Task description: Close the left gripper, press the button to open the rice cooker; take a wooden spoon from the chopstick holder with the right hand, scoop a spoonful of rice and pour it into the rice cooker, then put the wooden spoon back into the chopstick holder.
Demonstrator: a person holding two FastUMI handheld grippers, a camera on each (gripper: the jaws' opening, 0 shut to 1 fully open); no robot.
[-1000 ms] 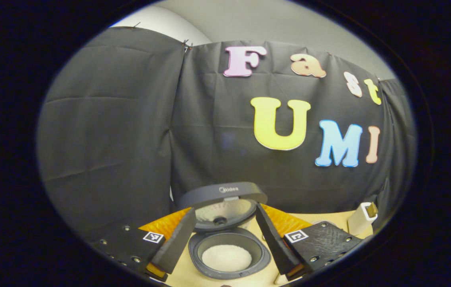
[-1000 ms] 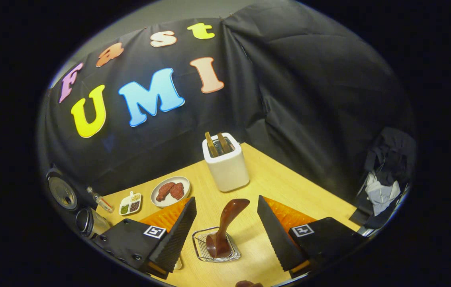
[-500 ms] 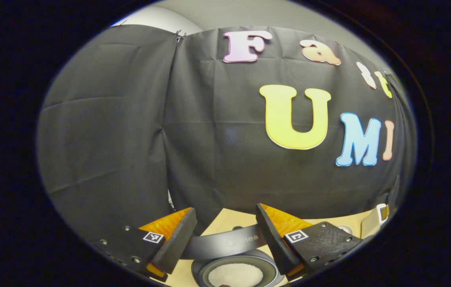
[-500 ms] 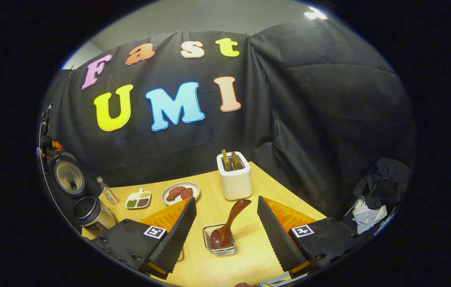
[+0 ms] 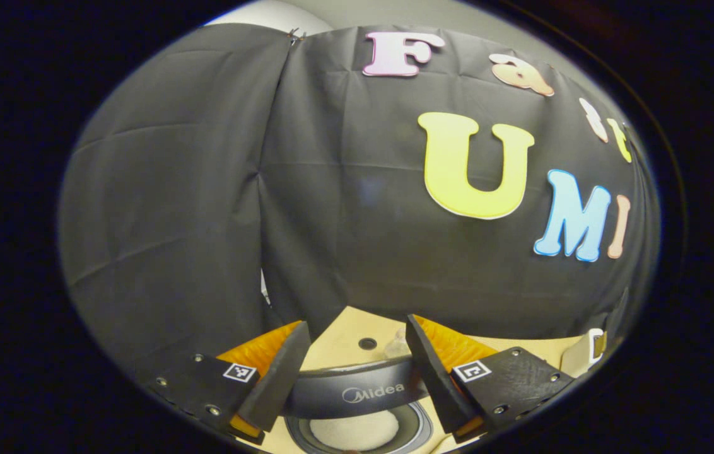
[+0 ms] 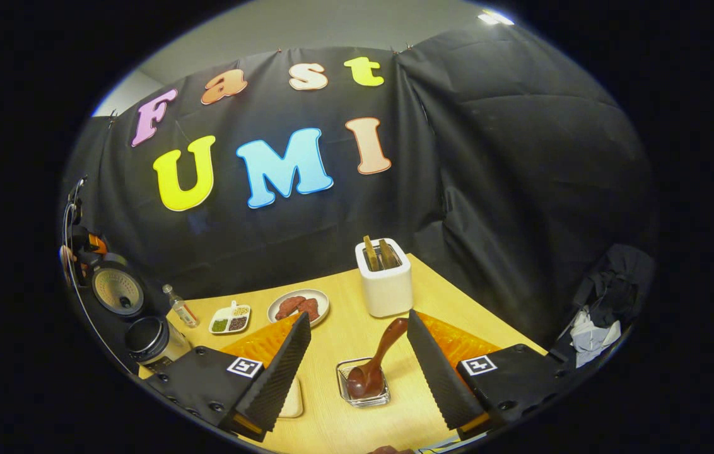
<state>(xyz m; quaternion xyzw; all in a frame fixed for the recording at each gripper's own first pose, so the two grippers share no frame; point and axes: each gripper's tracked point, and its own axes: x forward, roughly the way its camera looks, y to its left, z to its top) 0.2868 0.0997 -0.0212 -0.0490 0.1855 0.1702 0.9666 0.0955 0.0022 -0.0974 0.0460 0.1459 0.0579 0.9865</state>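
Observation:
In the left gripper view my left gripper (image 5: 357, 323) is open above the rice cooker (image 5: 357, 394), whose dark raised lid edge lies between the fingers. Below it the inner pot holds white rice (image 5: 357, 435). In the right gripper view my right gripper (image 6: 357, 323) is open and empty. The wooden spoon (image 6: 374, 362) stands bowl-down in the small chopstick holder (image 6: 363, 394) on the table, just in front of the fingers and nearer the right one. The open rice cooker (image 6: 118, 290) sits at the far left, with its pot (image 6: 146, 337) below the lid.
A white toaster (image 6: 385, 280) with toast stands behind the holder. A plate of meat (image 6: 299, 307), a divided condiment dish (image 6: 229, 320) and a small bottle (image 6: 179, 306) lie along the back of the wooden table (image 6: 451, 302). Bundled cloth (image 6: 603, 309) lies off the table at right.
The left gripper has moved forward over the cooker, so lid and pot slid down in its view. The right gripper has drawn back from the spoon and holder. Both stayed open.

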